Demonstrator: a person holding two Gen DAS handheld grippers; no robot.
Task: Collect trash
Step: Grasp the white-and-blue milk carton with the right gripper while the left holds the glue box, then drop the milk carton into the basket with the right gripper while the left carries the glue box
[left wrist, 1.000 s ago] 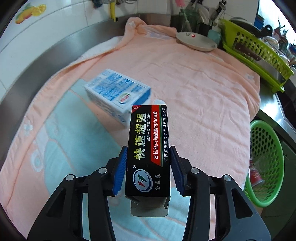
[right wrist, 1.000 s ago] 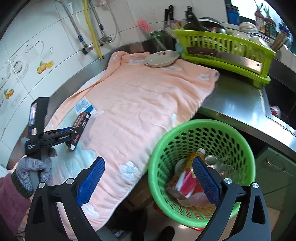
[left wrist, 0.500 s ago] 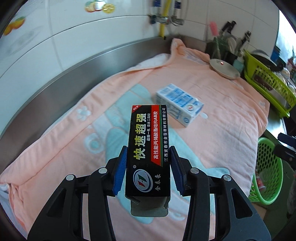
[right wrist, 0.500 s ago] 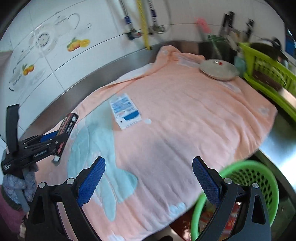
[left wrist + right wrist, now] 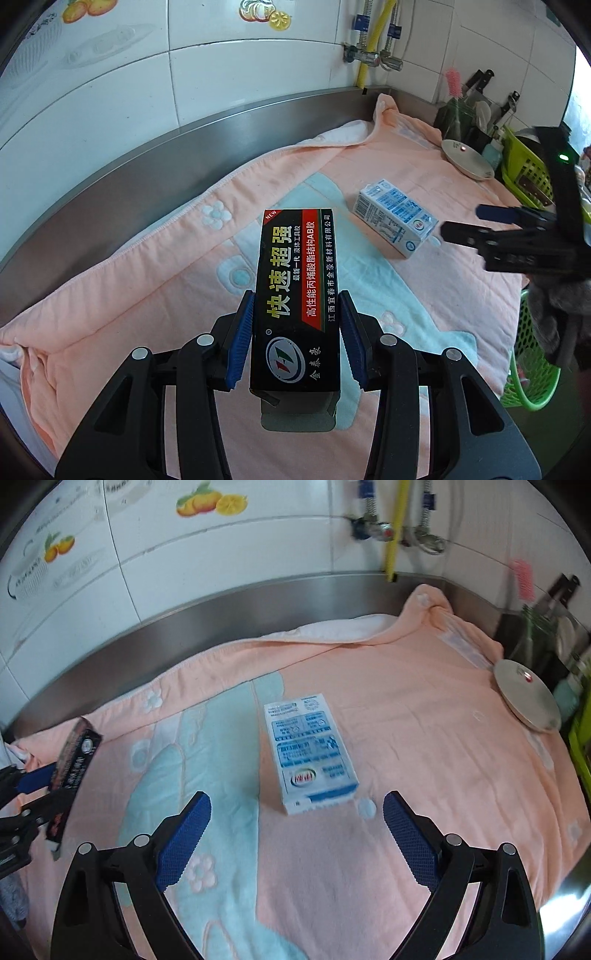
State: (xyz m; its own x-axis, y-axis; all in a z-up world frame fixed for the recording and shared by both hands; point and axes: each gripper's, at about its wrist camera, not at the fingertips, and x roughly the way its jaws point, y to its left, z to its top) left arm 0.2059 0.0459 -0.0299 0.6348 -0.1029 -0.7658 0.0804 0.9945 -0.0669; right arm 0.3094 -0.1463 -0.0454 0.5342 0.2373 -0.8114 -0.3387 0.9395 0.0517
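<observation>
Clamping a black glue box [image 5: 295,302], the left hand-held gripper [image 5: 295,339] has yet to bin it; right hand-held gripper [image 5: 295,834], jaws wide, faces the mid-counter milk carton [image 5: 310,757].

One towel [image 5: 406,686] covers the counter, and everything is counted from it. One white and blue carton [image 5: 312,760] lies on the towel near its middle. One black box [image 5: 295,306] is held above the towel's near end. One plate [image 5: 526,701] rests on the towel's far right corner. Two grippers are over the towel: the left gripper [image 5: 295,339] and the right gripper [image 5: 295,834]. One round green basket [image 5: 532,373] sits below the towel's right edge. One green rack [image 5: 524,166] stands beyond the plate. Two valves [image 5: 399,533] are on the wall behind the towel.
</observation>
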